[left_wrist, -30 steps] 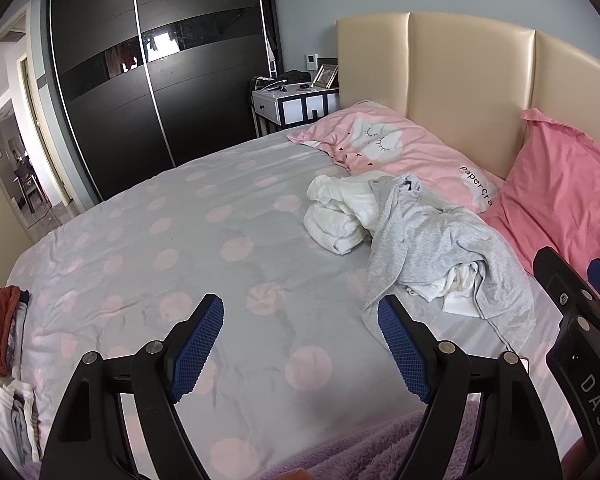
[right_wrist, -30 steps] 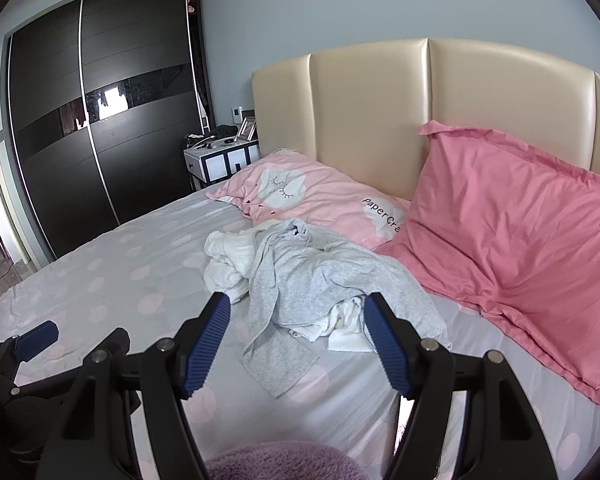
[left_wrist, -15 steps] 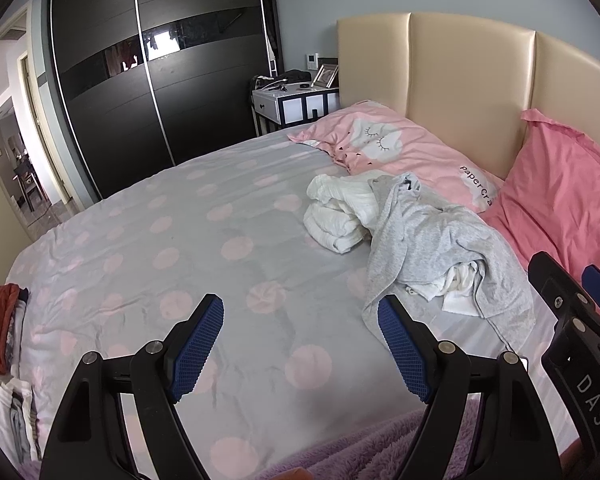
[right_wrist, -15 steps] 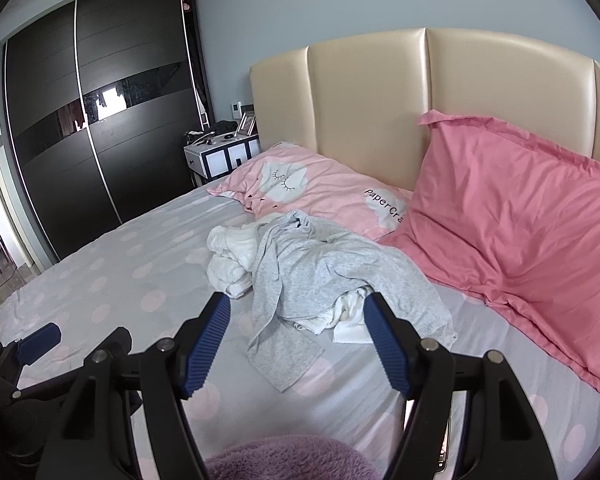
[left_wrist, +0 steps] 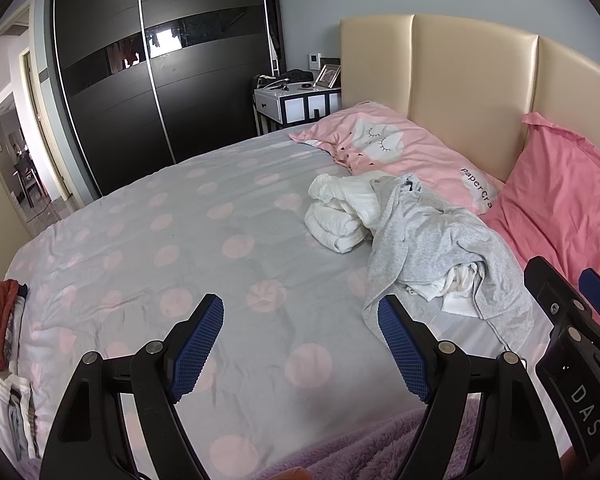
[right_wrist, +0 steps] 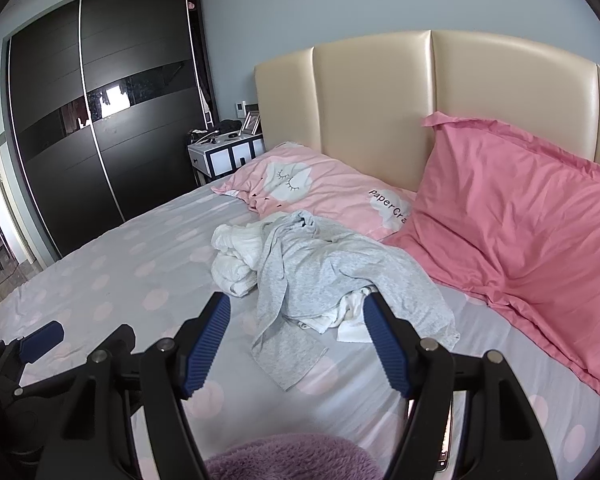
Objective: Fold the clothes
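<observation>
Clothes are lying in a loose heap on the bed, just in front of the pale pink pillow: a grey garment is draping over a bundled white garment, with more white cloth poking out from under the grey near its lower edge. Both claws are hovering short of the heap, empty. The left gripper is standing with its jaws spread wide over bare bedsheet, to the side of the heap away from the dark pink pillow. The right gripper is also spread wide, and the grey garment's trailing flap is showing between its fingers.

As I judge it, the main risk is grabbing two layers at once: the grey and white pieces are overlapping, so a pinch near the tucked white cloth could be lifting both and dragging the heap into a worse tangle. A low pinch could also be catching the bedsheet. The dark pink pillow is leaning close beside the heap and could be crowding any spreading toward it; the open sheet on the far side from it is offering more room. A small stack of folded items is sitting at the bed's edge, well apart from the heap. A purple fuzzy fabric is showing below the grippers.
</observation>
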Available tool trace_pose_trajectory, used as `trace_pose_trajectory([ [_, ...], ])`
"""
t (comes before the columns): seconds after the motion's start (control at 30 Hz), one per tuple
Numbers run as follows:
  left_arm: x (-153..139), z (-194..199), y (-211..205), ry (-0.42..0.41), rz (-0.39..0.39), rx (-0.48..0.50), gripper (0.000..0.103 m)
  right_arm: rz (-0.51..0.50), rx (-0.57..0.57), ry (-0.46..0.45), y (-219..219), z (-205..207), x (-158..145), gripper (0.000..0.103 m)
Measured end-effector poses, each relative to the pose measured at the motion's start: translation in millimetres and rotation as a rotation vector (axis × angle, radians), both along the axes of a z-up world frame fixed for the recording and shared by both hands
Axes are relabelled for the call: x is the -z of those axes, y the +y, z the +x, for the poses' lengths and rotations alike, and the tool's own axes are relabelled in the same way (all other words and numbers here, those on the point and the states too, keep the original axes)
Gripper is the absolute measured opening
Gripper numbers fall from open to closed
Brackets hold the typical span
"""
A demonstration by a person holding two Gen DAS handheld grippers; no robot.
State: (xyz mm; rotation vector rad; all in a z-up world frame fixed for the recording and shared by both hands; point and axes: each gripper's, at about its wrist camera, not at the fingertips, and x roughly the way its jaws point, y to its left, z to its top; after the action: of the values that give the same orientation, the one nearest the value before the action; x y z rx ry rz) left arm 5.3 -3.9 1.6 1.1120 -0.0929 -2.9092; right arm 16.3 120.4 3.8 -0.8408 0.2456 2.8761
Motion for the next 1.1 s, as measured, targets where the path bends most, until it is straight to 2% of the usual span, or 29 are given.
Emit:
trace_pose_trajectory([
  [1.1,-1.7,3.0,0.2,0.002,-0.002,-0.003,0.081,0.004,-0.009,0.005,-2.8,2.8,-4.2,0.068],
])
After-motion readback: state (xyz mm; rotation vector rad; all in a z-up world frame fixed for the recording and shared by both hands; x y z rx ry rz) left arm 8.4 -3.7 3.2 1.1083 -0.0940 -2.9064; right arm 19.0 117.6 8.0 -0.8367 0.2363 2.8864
